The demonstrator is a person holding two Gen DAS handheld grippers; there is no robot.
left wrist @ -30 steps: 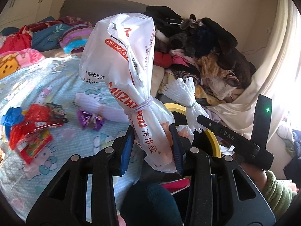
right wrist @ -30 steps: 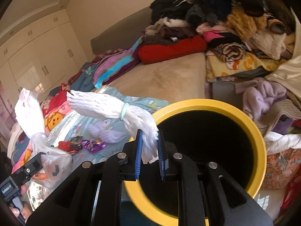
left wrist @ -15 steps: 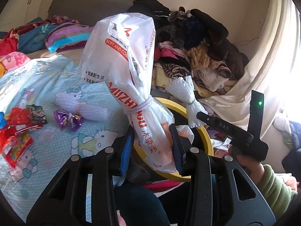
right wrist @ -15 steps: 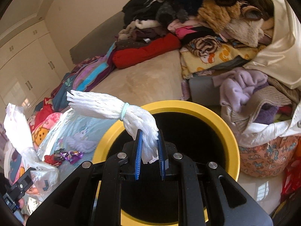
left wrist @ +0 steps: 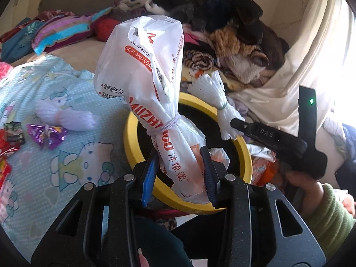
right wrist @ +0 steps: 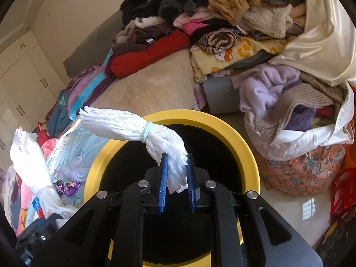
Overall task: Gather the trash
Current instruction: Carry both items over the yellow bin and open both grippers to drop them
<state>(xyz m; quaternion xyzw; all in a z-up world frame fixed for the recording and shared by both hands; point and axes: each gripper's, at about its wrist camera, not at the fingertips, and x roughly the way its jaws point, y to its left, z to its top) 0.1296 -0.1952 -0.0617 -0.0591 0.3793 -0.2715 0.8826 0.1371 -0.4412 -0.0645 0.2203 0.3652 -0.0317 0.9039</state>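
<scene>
My left gripper (left wrist: pixel 180 173) is shut on a white plastic bag with red print (left wrist: pixel 151 71), tied with a band, held over the near rim of the yellow-rimmed black bin (left wrist: pixel 133 142). My right gripper (right wrist: pixel 176 182) is shut on a white foam net bundle (right wrist: pixel 124 124) tied with a pale green band, held above the bin's opening (right wrist: pixel 244 146). In the left wrist view the foam bundle (left wrist: pixel 211 89) and right gripper (left wrist: pixel 235 122) hang over the bin. The plastic bag also shows in the right wrist view (right wrist: pixel 29 162).
A purple candy wrapper (left wrist: pixel 46 133), a white foam net (left wrist: pixel 64 115) and red wrappers (left wrist: pixel 4 146) lie on the Hello Kitty bedsheet (left wrist: pixel 73 162). A pile of clothes (right wrist: pixel 222 15) fills the back. A bag of clothes (right wrist: pixel 300 138) stands right of the bin.
Both grippers have moved right toward the bin, which now sits more fully under them. Each keeps hold of its item.
</scene>
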